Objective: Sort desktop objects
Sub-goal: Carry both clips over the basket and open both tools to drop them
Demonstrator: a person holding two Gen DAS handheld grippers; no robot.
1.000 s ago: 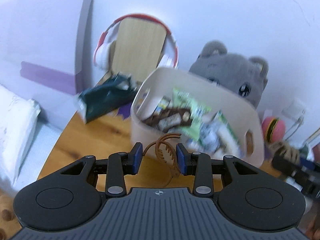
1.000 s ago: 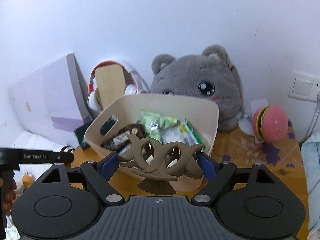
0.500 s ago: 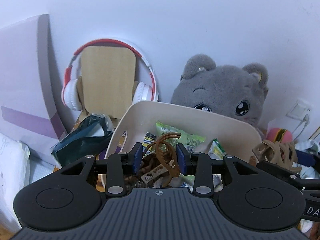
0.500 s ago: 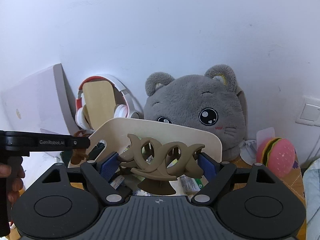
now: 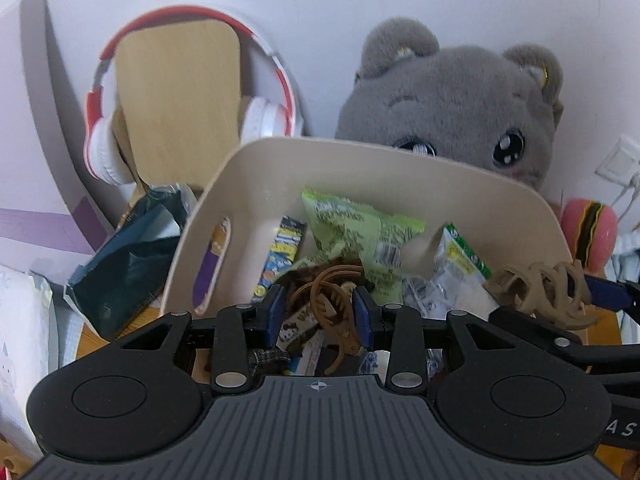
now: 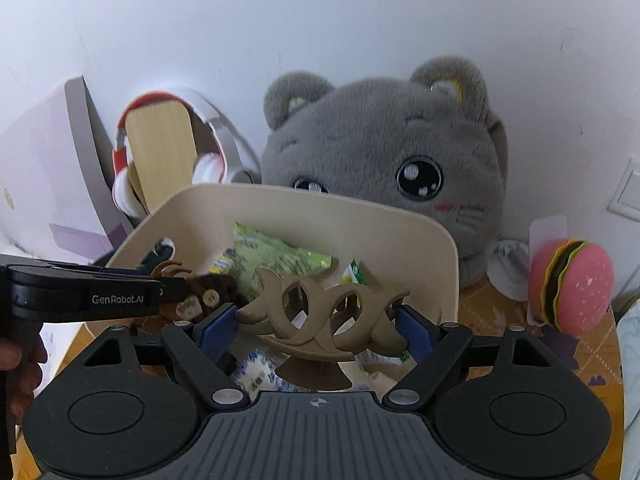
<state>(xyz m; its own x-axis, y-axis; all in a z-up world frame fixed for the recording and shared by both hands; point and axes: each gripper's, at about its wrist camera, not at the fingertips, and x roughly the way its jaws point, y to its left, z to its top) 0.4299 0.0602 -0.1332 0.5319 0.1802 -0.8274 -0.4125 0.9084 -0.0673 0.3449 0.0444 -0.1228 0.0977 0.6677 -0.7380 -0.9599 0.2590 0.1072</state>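
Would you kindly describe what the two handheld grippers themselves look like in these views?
Both match: the left gripper and the right gripper have matte black linkage arms with silver rivets, a round disc at each side, a ribbed grey body bearing a small crosshair mark, and blue pads lining the jaws. In the right wrist view, the left gripper's side reads "GenRobot.AI" in white. No cables or sleeves show.

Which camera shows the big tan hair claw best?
The right wrist view: the tan hair claw sits centred and whole between the right gripper pads. The left wrist view shows it only sideways at the right edge.
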